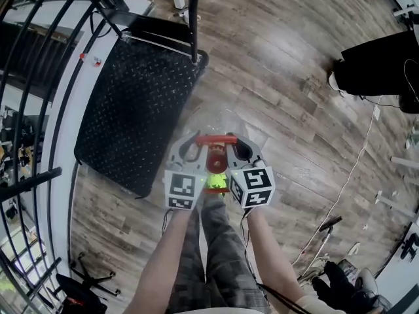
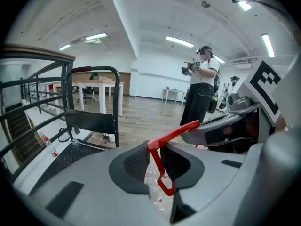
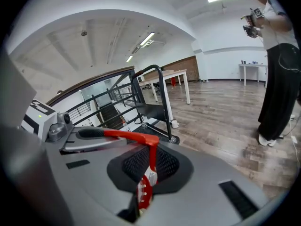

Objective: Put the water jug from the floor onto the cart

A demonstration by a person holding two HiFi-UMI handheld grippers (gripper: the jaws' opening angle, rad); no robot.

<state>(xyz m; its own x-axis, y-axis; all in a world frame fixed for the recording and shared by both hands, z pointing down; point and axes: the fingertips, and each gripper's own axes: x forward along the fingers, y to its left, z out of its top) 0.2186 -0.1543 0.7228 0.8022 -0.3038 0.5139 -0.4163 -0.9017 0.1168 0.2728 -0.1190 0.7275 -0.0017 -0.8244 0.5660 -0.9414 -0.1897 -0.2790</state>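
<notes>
Progress check, one view at a time.

Head view: the left gripper (image 1: pixel 196 146) and right gripper (image 1: pixel 237 146) sit side by side, both on the red handle (image 1: pixel 213 138) of the clear water jug (image 1: pixel 219 120), right in front of the person's legs. The cart (image 1: pixel 131 103), a black checker-plate platform, is at about 10 o'clock from the jug and close by, and its deck has nothing on it. So my read is that the grab is done but the carry over and the set-down are still to come. From straight above I can't tell whether the jug is clear of the wooden floor (image 1: pixel 294 97).

Left gripper view: the left gripper (image 2: pixel 157 166) has its jaws closed in on the handle's upright strut (image 2: pixel 160 171), with the top bar hooked over them. Clear plastic of the jug (image 2: pixel 157 199) shows through the gap below. The cart's deck (image 2: pixel 70 150) is at 9 o'clock, and another person (image 2: pixel 200 93) stands way back at 1 o'clock.

Right gripper view: the right gripper (image 3: pixel 148 166) is clamped tight on the handle's other strut (image 3: pixel 151 161), with the jaws practically together. The cart (image 3: pixel 150 109) is straight ahead at 12 o'clock.

Writing: nothing readable anywhere, no brand or label on the jug or cart. The only print is the black-and-white square markers on the gripper cubes.
</notes>
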